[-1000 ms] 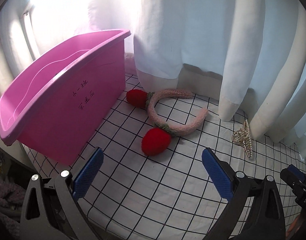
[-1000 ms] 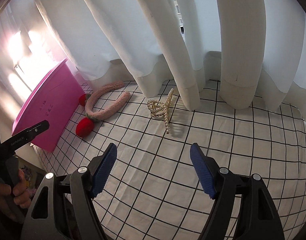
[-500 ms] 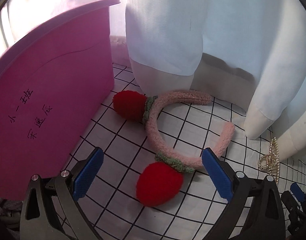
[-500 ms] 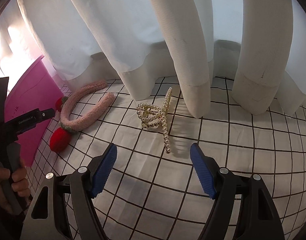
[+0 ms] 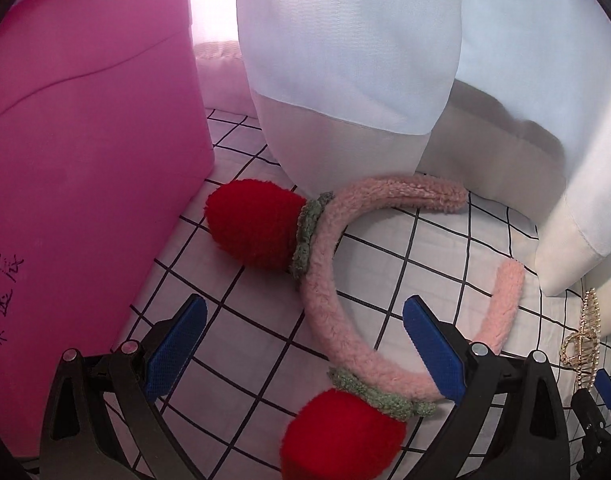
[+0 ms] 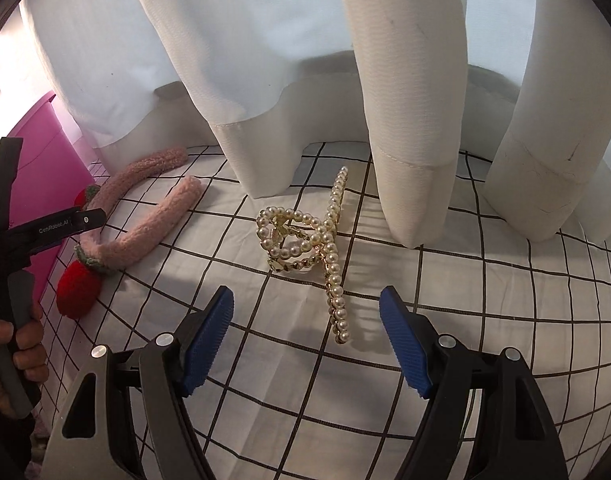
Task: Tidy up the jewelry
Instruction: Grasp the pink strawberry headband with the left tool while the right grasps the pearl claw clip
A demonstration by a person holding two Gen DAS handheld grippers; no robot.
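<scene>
Headband [image 5: 325, 280], pink w/ 2 red strawberries, lies on grid cloth [image 5: 233, 360] right of pink bin [image 5: 85, 160]; my left gripper [image 5: 303, 350] gapes over it. Pearl claw clip [image 6: 305, 240] farther right; right gripper [image 6: 305, 340] apart, empty.

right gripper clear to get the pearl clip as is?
Probably yes. The right gripper is open, with the pearl clip lying just ahead of its jaws on the checked cloth. Nothing sits between them; the curtain hangs behind the clip.
</scene>
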